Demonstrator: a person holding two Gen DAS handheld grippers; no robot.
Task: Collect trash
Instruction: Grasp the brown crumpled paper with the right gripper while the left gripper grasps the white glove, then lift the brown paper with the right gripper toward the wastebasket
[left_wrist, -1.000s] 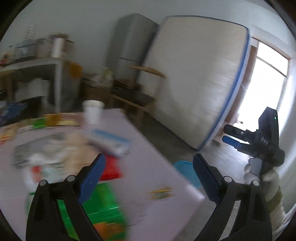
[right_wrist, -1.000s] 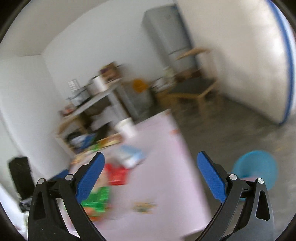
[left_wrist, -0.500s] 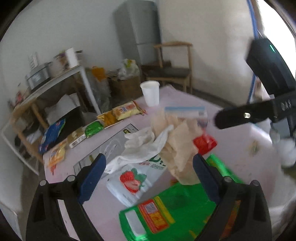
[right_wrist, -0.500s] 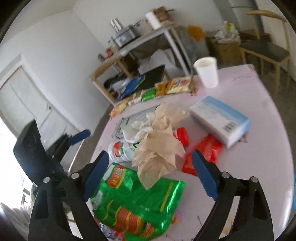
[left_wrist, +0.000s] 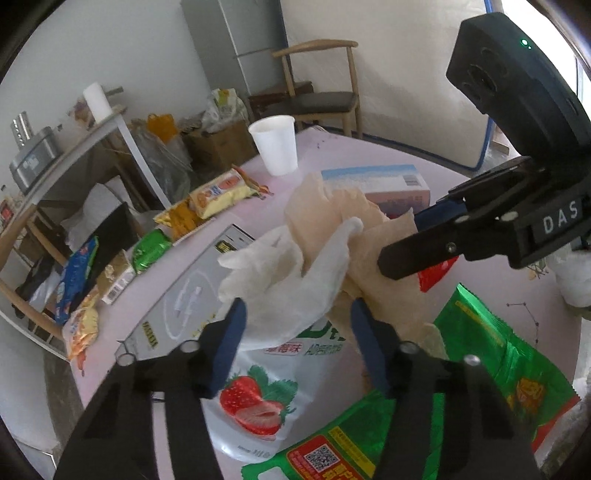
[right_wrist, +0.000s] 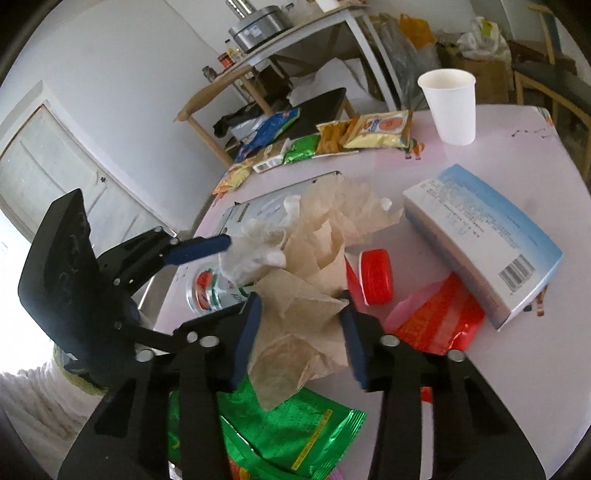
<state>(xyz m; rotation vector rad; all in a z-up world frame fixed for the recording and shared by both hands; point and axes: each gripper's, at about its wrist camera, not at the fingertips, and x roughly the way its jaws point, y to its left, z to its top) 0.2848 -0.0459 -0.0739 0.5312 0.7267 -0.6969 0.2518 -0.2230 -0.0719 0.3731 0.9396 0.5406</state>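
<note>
Trash heaped on worktop; left tongs part-open around white glove; right tongs part-open around brown paper; closing could snag neighbouring wrappers, pile being tangled.

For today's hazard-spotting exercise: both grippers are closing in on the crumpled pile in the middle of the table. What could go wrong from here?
1. The left gripper straddles the white glove, which tangles with the brown paper at the right gripper; pulling apart could tear or scatter them.
2. The grippers nearly meet and could collide.
3. The red lid beside the paper might get knocked away.
</note>
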